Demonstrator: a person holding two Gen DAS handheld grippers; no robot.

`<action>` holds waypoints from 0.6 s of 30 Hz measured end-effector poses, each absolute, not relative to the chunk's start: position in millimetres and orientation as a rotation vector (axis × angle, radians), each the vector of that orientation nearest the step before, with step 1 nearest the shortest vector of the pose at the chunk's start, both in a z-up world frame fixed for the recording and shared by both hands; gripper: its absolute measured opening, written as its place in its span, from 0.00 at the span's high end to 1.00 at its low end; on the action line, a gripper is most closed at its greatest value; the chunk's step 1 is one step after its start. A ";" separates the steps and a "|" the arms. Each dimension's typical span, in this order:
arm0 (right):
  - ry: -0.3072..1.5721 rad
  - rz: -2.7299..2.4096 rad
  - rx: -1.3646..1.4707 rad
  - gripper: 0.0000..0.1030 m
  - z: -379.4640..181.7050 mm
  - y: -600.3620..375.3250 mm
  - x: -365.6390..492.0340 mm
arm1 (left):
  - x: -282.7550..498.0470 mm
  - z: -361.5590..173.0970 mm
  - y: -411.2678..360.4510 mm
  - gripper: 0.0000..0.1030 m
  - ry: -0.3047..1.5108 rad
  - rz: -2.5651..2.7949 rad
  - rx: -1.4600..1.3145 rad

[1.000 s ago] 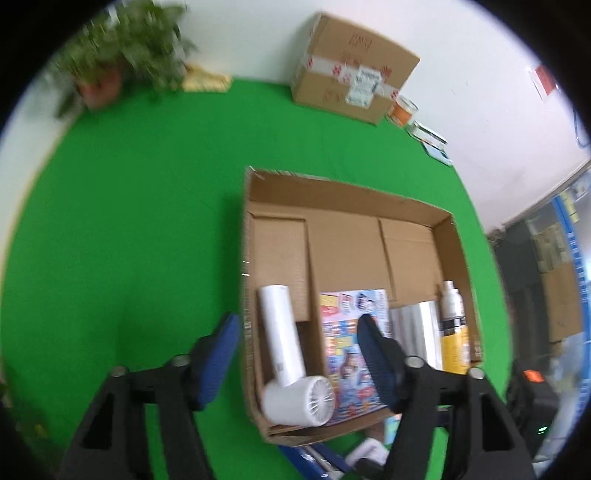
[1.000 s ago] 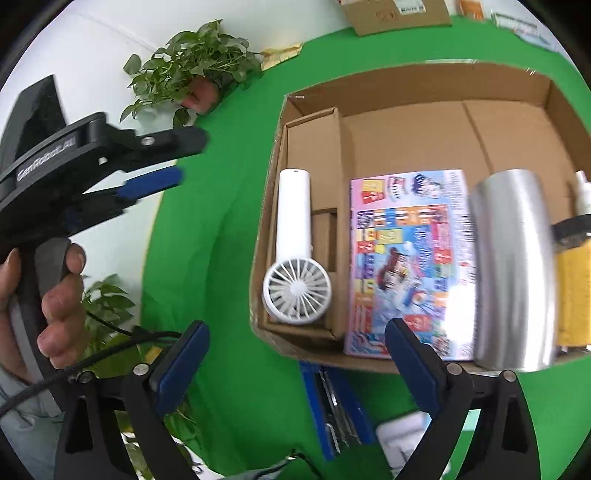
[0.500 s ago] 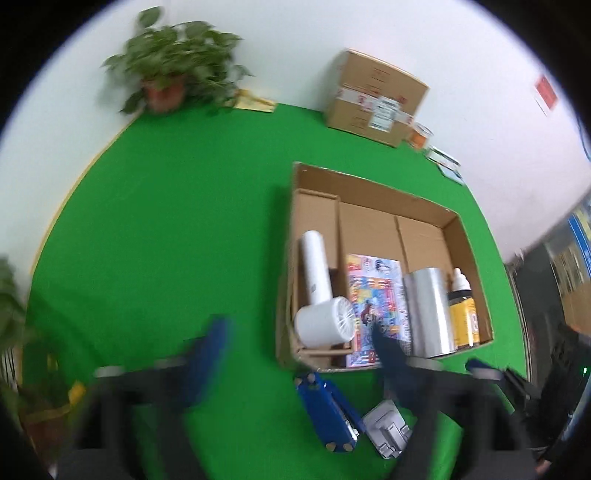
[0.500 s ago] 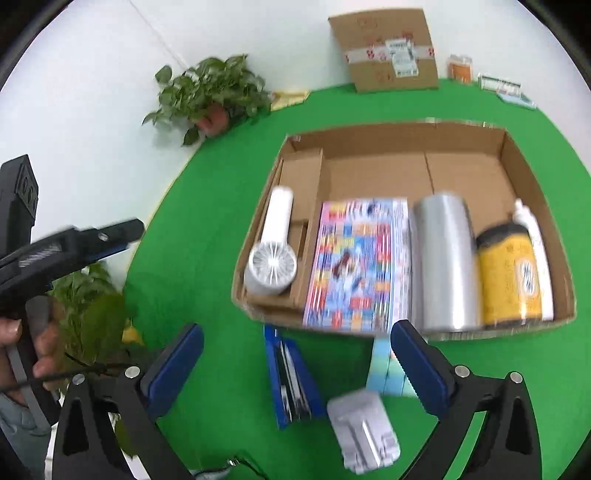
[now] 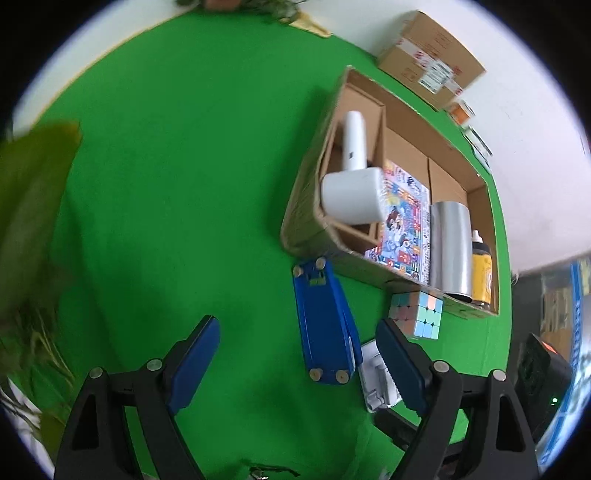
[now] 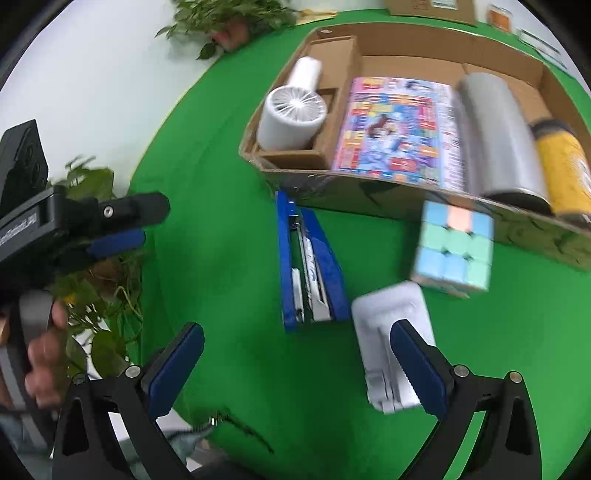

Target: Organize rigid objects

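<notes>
- The blue stapler [image 6: 310, 269] lies on the green mat [image 6: 221, 184], just outside the near wall of the cardboard box [image 6: 406, 195]; its far end sits close to that wall, but contact cannot be confirmed.
- A pastel puzzle cube [image 6: 456, 251] rests on the mat beside the same wall, blurred in the right wrist view, so its tile colours are only roughly readable.
- A white plastic item [image 6: 391, 332] lies next to the stapler; one finger of the right gripper [image 6: 295, 365] covers part of it, and its type cannot be determined.
- Inside the box, from one side to the other: a white handheld fan [image 6: 291, 114] in a cardboard insert, a colourful booklet [image 6: 399, 129] lying flat, a silver cylinder [image 6: 498, 136], and a yellow bottle [image 6: 561, 173] cut off at the picture edge.
- The right gripper's jaws are spread wide over the mat with nothing between the pads.
- The left gripper [image 5: 299, 358] also stands spread and empty; its jaws have just been opening. The stapler's near end appears between its fingers without contact.
- In the right wrist view a hand [image 6: 40, 354] grips the left tool's handle, blurred and partly cropped.
- Potted plants [image 6: 229, 18] and a taped carton [image 5: 432, 59] at the wall are cut by the lens edge.
</notes>
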State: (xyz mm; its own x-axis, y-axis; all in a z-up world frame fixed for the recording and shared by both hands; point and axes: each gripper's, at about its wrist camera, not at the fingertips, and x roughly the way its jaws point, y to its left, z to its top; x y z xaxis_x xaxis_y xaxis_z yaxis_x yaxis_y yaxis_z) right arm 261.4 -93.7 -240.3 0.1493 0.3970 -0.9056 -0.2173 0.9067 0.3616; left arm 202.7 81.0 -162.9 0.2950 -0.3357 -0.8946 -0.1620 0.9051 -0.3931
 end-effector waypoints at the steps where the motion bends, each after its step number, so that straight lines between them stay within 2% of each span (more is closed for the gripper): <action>1: 1.355 0.449 0.132 0.07 -244.5 -87.5 264.8 | 199.7 -166.0 81.6 0.16 1.283 -0.117 -0.460; 7: 1.390 0.478 0.081 0.10 -269.5 -61.7 294.8 | 187.2 -176.3 83.9 0.17 1.300 -0.099 -0.445; 10: 1.483 0.450 0.131 0.37 -300.6 -59.3 308.2 | 179.2 -183.6 92.2 0.17 1.320 -0.072 -0.487; 12: 1.481 0.415 0.129 0.40 -308.8 -60.4 312.1 | 173.4 -187.1 97.8 0.17 1.326 -0.059 -0.527; 14: 1.517 0.410 0.105 0.52 -318.4 -57.9 313.3 | 168.3 -189.2 100.2 0.17 1.326 -0.056 -0.543; 18: 1.511 0.439 0.052 0.54 -320.8 -52.2 308.1 | 163.7 -193.8 102.4 0.17 1.339 -0.062 -0.558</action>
